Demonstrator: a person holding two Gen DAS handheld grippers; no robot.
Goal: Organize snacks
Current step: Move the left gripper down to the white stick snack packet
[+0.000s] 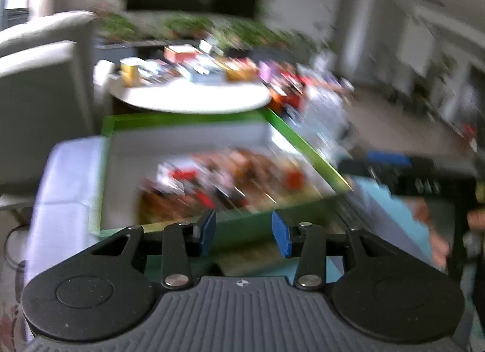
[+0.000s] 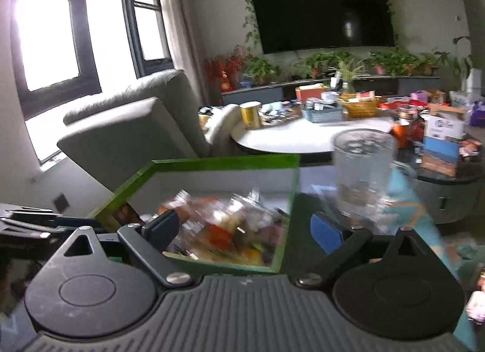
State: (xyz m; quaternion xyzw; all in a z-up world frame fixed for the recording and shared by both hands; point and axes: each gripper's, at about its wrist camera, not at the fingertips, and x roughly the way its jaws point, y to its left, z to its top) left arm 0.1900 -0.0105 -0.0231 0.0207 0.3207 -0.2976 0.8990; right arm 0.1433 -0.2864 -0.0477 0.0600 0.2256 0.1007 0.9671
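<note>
Left wrist view, heavily blurred: the left tool (image 1: 244, 232) hangs with its blue pads apart, grasping nothing, just short of the near green rim of the snack box (image 1: 182, 227). The box lies directly ahead, wrapped snacks (image 1: 224, 179) heaped inside, probably gathered there for sorting. Right wrist view: the right tool (image 2: 245, 224) is spread wide and released, straddling the box's near right corner. A clear glass jar (image 2: 362, 170) stands just ahead-right, narrowing the room there; a cluttered round table (image 2: 303, 139) sits beyond.
</note>
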